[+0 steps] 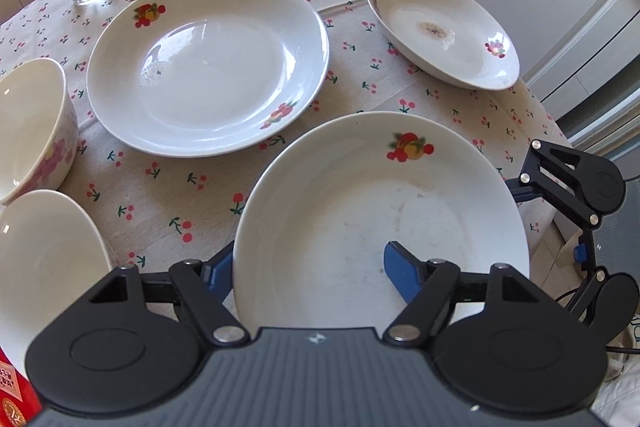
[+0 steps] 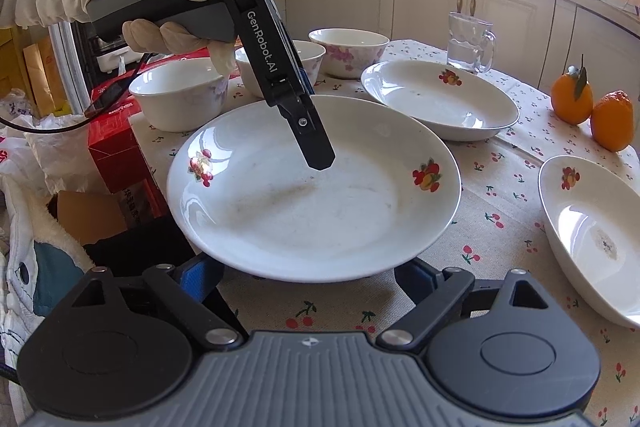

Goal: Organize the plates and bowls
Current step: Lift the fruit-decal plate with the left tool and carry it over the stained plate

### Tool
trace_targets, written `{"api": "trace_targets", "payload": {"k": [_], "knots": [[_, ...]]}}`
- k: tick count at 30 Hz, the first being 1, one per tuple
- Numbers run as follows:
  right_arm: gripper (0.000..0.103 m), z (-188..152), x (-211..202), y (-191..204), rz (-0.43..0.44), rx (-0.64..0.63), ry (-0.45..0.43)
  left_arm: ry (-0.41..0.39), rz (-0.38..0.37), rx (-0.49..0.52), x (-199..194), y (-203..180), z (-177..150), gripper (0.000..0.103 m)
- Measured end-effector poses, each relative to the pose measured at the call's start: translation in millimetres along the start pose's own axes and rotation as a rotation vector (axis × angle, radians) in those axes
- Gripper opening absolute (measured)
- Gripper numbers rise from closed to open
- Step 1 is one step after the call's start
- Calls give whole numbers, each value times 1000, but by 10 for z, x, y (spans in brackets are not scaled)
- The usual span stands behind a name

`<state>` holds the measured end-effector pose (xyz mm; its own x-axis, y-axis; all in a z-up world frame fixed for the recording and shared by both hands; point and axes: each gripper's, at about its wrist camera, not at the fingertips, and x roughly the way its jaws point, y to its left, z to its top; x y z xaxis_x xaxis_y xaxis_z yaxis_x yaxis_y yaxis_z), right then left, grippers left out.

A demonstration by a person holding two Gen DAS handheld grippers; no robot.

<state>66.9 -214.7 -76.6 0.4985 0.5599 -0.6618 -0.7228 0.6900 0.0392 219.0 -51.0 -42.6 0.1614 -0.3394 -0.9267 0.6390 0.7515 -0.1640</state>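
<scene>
- My left claw (image 1: pixel 310 267) is clamped on the near plate's (image 1: pixel 380 203) rim, lower centre of frame.
- My right claw (image 2: pixel 308 277) stands spread wide, gripping nothing, fingers just below that plate.

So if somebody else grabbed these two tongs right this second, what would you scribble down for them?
Left tongs: shut on the rim of the near plate, one finger inside, one outside.
Right tongs: open, at that same plate's edge, holding nothing.
On the cherry tablecloth: a second plate beyond it, a third plate with a brown stain off to the side, three bowls clustered together.
Done: nothing is stacked yet.
Left: probably set the gripped plate onto another, add the third, then nest the bowls.
</scene>
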Motion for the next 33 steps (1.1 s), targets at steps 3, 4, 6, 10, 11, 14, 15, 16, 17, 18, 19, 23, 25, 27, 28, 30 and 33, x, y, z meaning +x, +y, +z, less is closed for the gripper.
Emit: {"api": "trace_targets", "payload": {"k": [3,4,6,10,11,14,15,16,17,18,19,23,25,27,28,30,33], "knots": [[95,27,-42,-39,1,-4,0,-11,-9,-9,-25,1,37,75],[95,38,-56,-53,3,-3,0,-14,-10,-11,-31,-2,51,75],[95,55,-88,-84,7,1,-4,-20,-14,-13,-36,-9,79,75],[94,86,-157,-168,8,2,-9,-28,-19,-14,-36,-21,155,75],[95,91,-170,-190,7,1,-8,-31,-21,-12,-36,-22,182,75],[94,95,-205,-272,0,-4,-5,-39,-30,-7,-31,-32,269,75],[95,97,-220,-309,-3,-4,-3,-40,-31,-3,-26,-38,303,75],[95,97,-233,-343,-5,-4,-3,-42,-32,1,-21,-51,339,75],[95,96,-247,-378,-7,-3,-3,-44,-31,5,-9,-67,378,75],[95,96,-263,-414,-10,-2,-3,-44,-32,10,1,-81,421,75],[95,96,-278,-449,-13,-1,-5,-45,-34,13,11,-90,462,75],[95,96,-333,-592,-28,3,-4,-48,-44,25,53,-134,617,75],[95,85,-367,-660,-35,5,-5,-48,-47,35,72,-161,687,75],[95,73,-401,-728,-40,9,-8,-49,-50,41,92,-192,764,75],[95,67,-417,-762,-43,12,-10,-50,-51,45,103,-213,803,75],[95,50,-446,-826,-51,18,-13,-51,-53,56,124,-259,878,75],[95,14,-483,-908,-66,28,-14,-50,-57,77,159,-332,990,75]]}}
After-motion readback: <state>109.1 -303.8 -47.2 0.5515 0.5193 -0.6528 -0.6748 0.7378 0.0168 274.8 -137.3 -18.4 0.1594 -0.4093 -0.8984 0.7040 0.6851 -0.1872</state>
